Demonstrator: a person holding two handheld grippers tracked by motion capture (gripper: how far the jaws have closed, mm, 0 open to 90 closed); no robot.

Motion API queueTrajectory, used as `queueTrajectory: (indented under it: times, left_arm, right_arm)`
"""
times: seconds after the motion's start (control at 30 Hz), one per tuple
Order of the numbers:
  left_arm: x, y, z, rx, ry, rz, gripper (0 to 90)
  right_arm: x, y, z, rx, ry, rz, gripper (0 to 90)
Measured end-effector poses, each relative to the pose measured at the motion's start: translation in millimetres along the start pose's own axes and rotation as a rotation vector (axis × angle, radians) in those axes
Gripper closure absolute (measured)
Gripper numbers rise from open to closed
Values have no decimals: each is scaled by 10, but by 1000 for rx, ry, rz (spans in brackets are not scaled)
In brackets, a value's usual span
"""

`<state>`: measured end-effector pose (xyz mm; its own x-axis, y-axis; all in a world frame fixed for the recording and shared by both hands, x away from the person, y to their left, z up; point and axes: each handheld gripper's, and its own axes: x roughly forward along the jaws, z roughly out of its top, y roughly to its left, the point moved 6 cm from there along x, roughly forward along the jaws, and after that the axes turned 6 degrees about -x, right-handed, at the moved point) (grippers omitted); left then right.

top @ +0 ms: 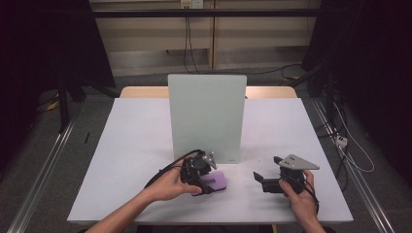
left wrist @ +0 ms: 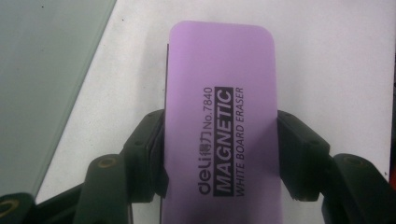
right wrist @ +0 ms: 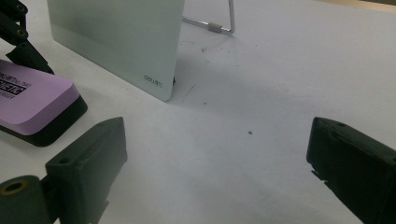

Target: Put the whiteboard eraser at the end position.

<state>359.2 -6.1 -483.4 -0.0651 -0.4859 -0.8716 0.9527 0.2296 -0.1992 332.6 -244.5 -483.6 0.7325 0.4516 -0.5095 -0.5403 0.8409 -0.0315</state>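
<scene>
A purple magnetic whiteboard eraser (left wrist: 219, 116) with a black felt base sits low over the white table, with my left gripper (top: 206, 182) shut on its two long sides. The same eraser (top: 216, 180) lies just in front of the upright glass whiteboard (top: 206, 116), at its lower edge. In the right gripper view the eraser (right wrist: 32, 100) appears at the left, close to the tabletop. My right gripper (top: 260, 180) rests to the right of the board, its jaws wide open with only bare table between them; its fingers (right wrist: 88, 158) frame the table surface.
The whiteboard (right wrist: 116, 42) stands on a wire stand (right wrist: 219, 25) in the middle of the white table (top: 136, 145). A wooden table edge (top: 272, 92) shows behind it. Cables run across the floor at the right.
</scene>
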Motion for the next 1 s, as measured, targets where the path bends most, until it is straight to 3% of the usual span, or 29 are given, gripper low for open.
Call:
queueTrajectory:
  times: [0.5, 0.6, 0.77, 1.0]
  left_arm:
    - [1, 13, -11, -6, -36, 2, 383]
    - [-2, 17, 1, -30, -64, 3, 309]
    - [-39, 35, 18, -29, -109, 35, 199]
    - [-111, 76, 29, -62, -169, 38, 82]
  right_arm:
    - [-2, 2, -1, 0, 0, 0, 55]
    - [-2, 1, -3, 1, 0, 2, 56]
    - [-3, 4, 0, 3, 0, 2, 55]
    - [6, 4, -2, 1, 4, 2, 56]
